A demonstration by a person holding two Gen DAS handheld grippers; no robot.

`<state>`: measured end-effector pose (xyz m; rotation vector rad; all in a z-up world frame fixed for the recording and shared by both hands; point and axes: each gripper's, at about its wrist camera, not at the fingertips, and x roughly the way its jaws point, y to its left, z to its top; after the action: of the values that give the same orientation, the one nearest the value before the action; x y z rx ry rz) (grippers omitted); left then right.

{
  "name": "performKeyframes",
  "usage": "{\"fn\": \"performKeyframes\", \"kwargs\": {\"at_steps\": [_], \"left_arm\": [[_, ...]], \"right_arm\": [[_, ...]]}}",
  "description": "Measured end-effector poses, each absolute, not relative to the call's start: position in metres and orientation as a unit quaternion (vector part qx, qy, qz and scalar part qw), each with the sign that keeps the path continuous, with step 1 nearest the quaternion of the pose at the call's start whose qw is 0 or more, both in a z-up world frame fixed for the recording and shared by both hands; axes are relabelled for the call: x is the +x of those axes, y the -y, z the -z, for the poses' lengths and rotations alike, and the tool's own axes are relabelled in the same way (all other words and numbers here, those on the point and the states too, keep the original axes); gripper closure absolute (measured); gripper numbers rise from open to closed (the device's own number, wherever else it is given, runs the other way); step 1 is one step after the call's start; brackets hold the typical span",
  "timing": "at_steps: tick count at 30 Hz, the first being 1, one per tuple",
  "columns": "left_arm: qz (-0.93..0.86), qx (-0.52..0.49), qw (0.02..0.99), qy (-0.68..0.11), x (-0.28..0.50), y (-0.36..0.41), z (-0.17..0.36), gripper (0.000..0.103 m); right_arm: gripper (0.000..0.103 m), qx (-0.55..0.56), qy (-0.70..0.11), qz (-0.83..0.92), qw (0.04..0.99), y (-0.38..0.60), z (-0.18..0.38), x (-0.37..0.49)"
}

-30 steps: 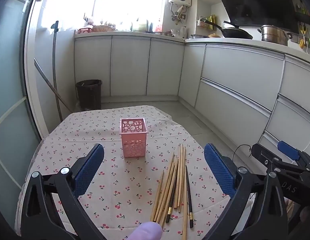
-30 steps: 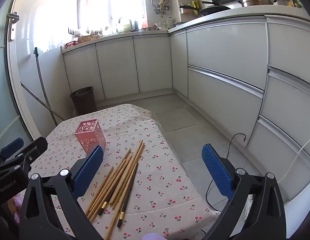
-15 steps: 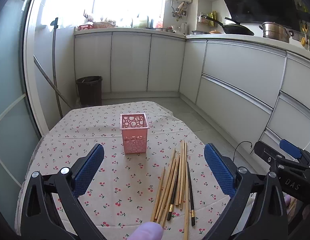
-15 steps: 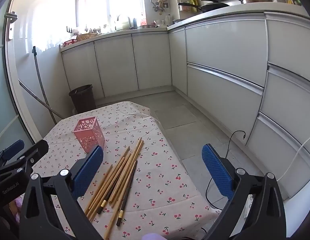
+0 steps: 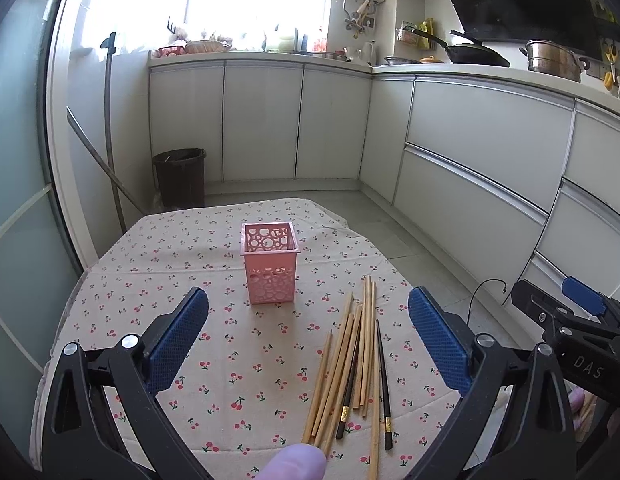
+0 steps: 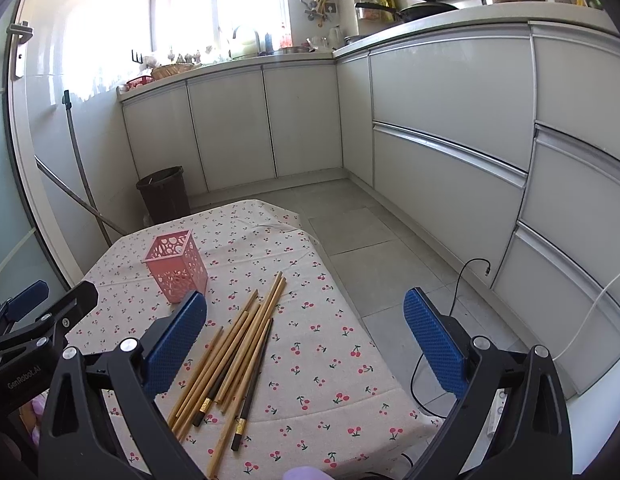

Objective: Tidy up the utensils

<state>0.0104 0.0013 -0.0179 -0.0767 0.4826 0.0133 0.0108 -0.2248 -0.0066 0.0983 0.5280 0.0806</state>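
Pink perforated plastic holder [image 5: 269, 266] upright mid-table on cherry-print cloth [image 5: 157, 280]; loose bamboo and black chopsticks [image 5: 352, 364] fanned just beside it, nearer. Left gripper [image 5: 307, 344] and right gripper [image 6: 305, 342] both spread wide, empty, above. Best approach: pinch few sticks mid-length, square across.

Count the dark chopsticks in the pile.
2, both among the bamboo ones right of the pink holder: one inside the pile, one on its right edge. Overlaps could hide others.
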Motion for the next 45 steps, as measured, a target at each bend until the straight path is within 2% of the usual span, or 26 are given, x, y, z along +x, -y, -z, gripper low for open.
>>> {"fn": "performKeyframes", "kwargs": {"at_steps": [45], "left_arm": [[-0.004, -0.035, 0.970, -0.242, 0.0105, -0.0018, 0.0186, 0.007]], "right_arm": [[0.007, 0.044, -0.264, -0.043, 0.962, 0.2221, 0.0094, 0.0105]]}}
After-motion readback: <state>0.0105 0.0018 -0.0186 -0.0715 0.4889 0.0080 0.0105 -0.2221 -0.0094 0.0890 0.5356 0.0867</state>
